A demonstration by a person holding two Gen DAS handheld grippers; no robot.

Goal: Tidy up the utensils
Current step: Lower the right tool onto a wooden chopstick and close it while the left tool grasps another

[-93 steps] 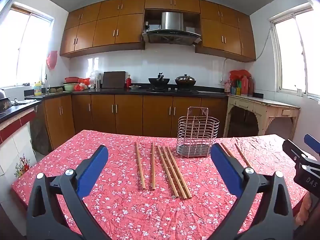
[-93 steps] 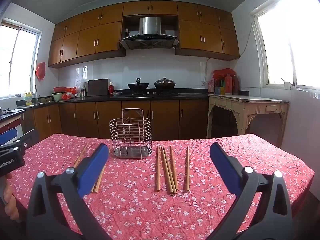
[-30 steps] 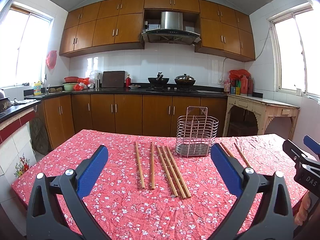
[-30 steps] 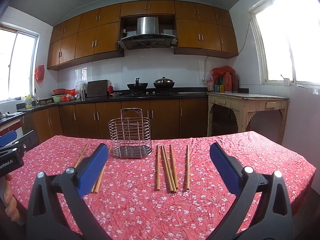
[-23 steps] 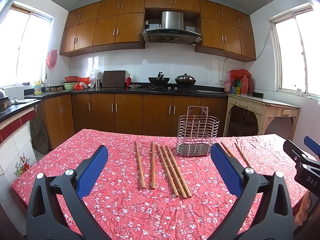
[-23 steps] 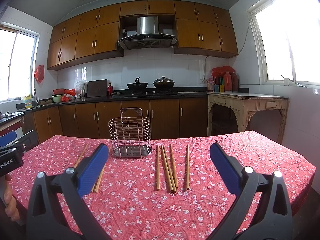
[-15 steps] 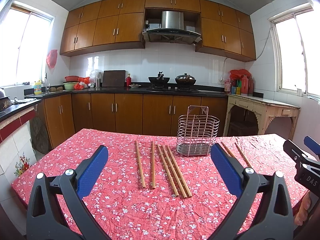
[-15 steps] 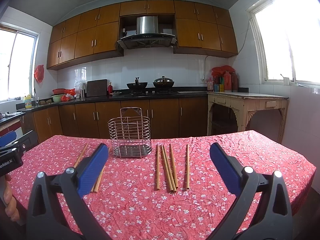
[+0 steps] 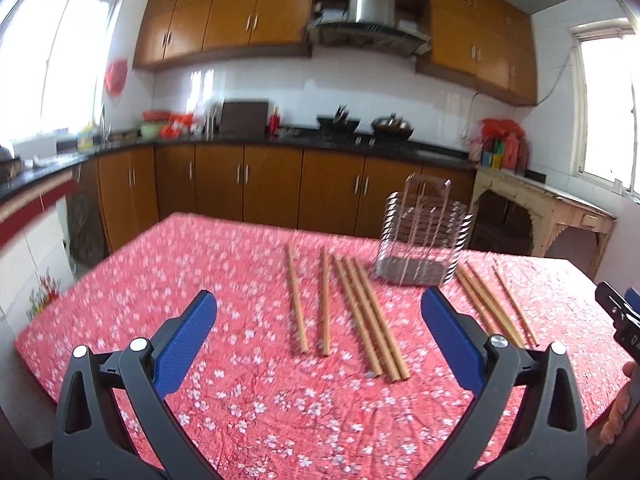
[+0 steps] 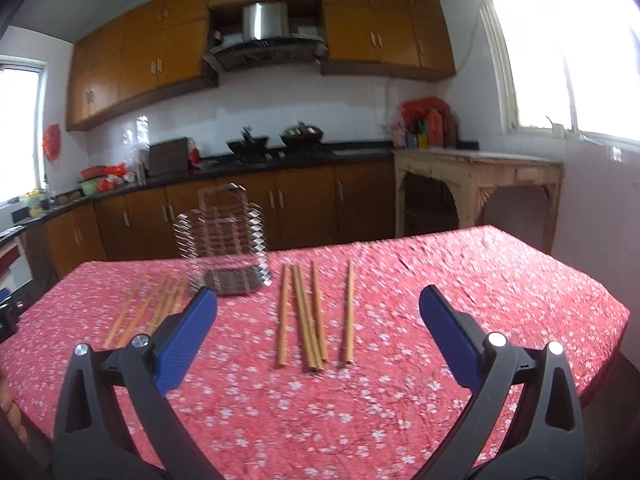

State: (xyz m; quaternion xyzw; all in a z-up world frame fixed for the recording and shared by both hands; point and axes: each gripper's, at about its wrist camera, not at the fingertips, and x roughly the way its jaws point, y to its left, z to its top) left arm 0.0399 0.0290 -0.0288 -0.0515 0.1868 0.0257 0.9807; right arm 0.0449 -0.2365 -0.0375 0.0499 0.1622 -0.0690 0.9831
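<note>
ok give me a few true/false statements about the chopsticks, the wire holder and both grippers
1. The left gripper is open and holds nothing. True.
2. The wire holder already has chopsticks standing in it. False: it looks empty; the chopsticks lie flat on the tablecloth.
3. The right gripper is shut on a chopstick. False: it is open and empty.
4. Chopsticks lie on both sides of the holder. True.
5. The holder has tipped over. False: it stands upright.

This is a home kitchen. Orange-brown wooden wall cupboards [image 9: 256, 20] hang above a white tiled wall, flanking a steel extractor hood [image 9: 370, 4]. A black wok [image 10: 247, 145] and a lidded pan [image 10: 301, 132] sit on the dark stone counter [image 9: 248, 141]. In front stands a dining table under a red flowered cloth [image 10: 460, 280].
</note>
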